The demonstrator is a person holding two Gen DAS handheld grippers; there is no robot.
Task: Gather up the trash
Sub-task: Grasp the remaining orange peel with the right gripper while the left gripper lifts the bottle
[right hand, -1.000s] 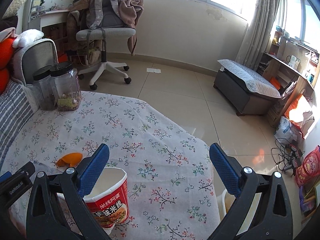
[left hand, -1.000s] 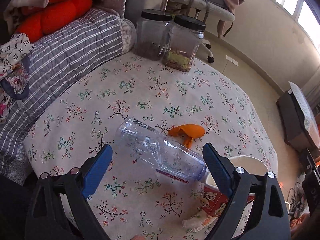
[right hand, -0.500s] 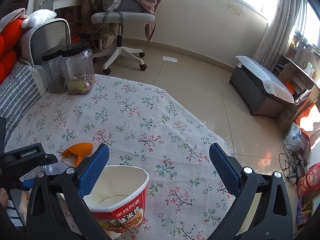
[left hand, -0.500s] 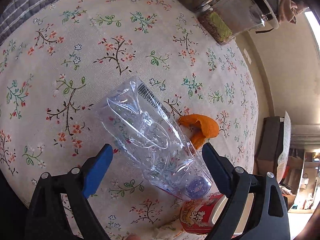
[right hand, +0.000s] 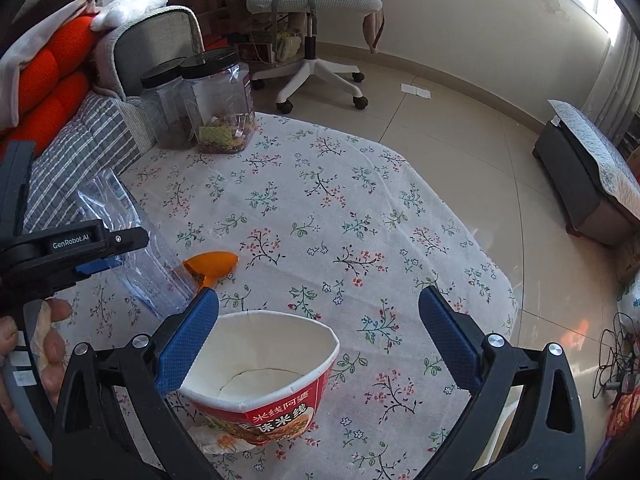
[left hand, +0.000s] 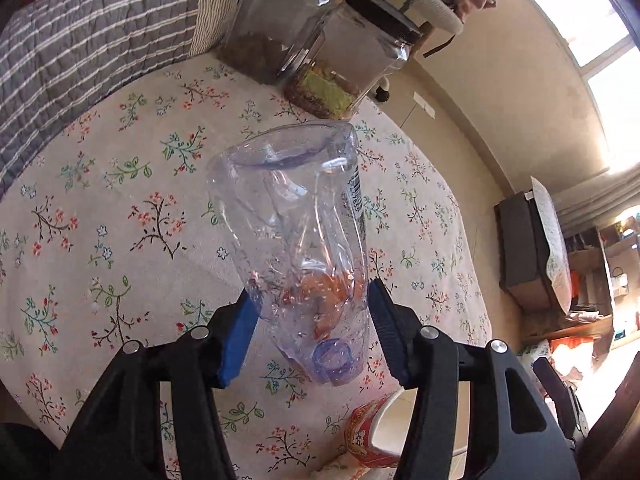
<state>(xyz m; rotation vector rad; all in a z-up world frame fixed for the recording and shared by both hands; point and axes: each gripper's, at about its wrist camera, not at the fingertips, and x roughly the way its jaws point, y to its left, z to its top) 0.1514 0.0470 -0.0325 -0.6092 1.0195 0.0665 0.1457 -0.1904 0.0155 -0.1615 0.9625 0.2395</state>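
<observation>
Left tongs just closed, gripping crushed bottle; right tongs wide over cup

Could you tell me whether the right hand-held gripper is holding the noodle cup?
No, the right hand-held gripper stands open, its far pad clear of the noodle cup.

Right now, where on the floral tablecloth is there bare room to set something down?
The widest free patch is the cloth's right half, between the red paper noodle cup and the far edge. Another lies between the two black-lidded clear jars and the orange peel. The near left is crowded: crushed clear plastic bottle, peel, cup, left gripper.
</observation>
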